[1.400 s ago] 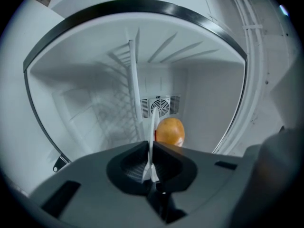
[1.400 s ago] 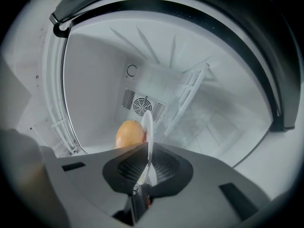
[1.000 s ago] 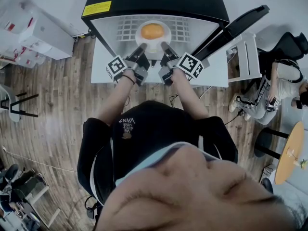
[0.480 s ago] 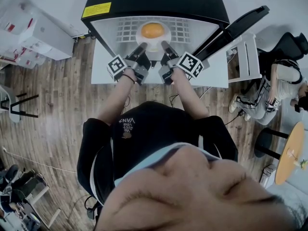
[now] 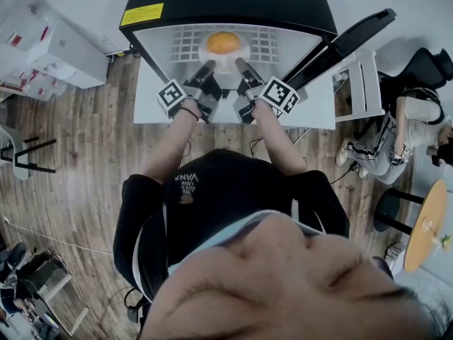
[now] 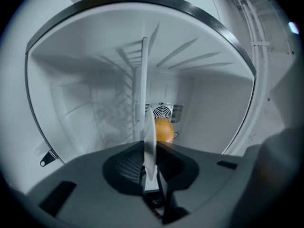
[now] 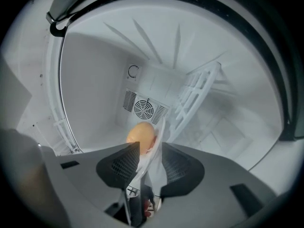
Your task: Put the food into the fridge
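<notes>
A white plate (image 5: 207,51) carrying a round orange food item (image 5: 224,42) sits over the wire shelf (image 5: 182,44) inside the open fridge (image 5: 226,2). My left gripper (image 5: 207,68) is shut on the plate's near left rim; in the left gripper view the plate (image 6: 149,141) stands edge-on between the pads of my left gripper (image 6: 150,163), with the food (image 6: 164,130) beyond it. My right gripper (image 5: 241,66) is at the near right rim. Its jaws are opening: in the right gripper view the plate rim (image 7: 157,139) lies loose between the jaws of my right gripper (image 7: 148,164), next to the food (image 7: 141,133).
The fridge door (image 5: 354,37) hangs open to the right. A fan vent (image 7: 142,108) is on the back wall. A seated person (image 5: 417,119) and a round wooden table (image 5: 428,222) are at the right, a white unit (image 5: 49,48) at the left.
The plate with the food and both grippers have moved slightly deeper into the fridge.
</notes>
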